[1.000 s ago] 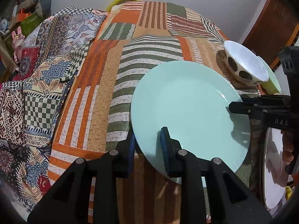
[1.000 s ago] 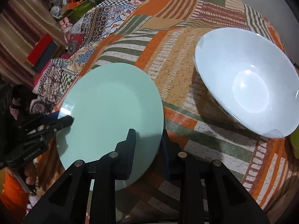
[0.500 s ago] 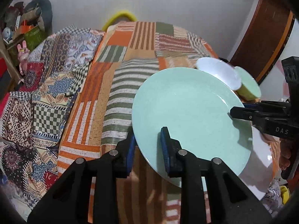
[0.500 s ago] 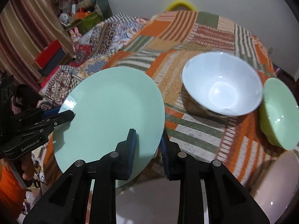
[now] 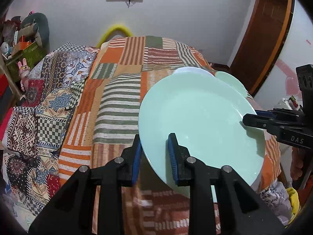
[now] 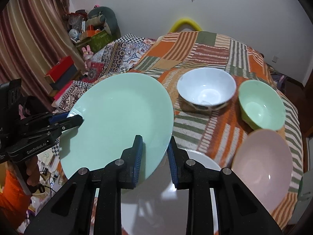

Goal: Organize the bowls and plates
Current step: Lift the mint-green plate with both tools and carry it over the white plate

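**Mint plate lifted clear, white plate waiting below**

Both hand-held grippers share the load: my left hand-held gripper (image 5: 154,152) is clamped on the near rim of the round mint-green ceramic plate (image 5: 199,117), and my right hand-held gripper (image 6: 155,153) grips the opposite edge of the same plate, fingers narrowed onto the rim. A second ago that plate sat low against the orange-and-green striped patchwork cloth (image 5: 119,105) on the bench; now it has come up and rides tilted in the air, with the room's far wall in view behind it.

Through the right wrist camera I see what the lift has uncovered: a glossy white flat plate (image 6: 156,205) directly under my fingers, a pale pink bowl (image 6: 262,170) just beside it, and further back a white bowl with dark spots (image 6: 206,90) next to a light green bowl (image 6: 261,103).

My reading is that the mint plate is in transit toward the white plate for stacking. What remains is to level it, centre it over the white one and set it down without letting the rim slip, since each grip holds only a thin edge.
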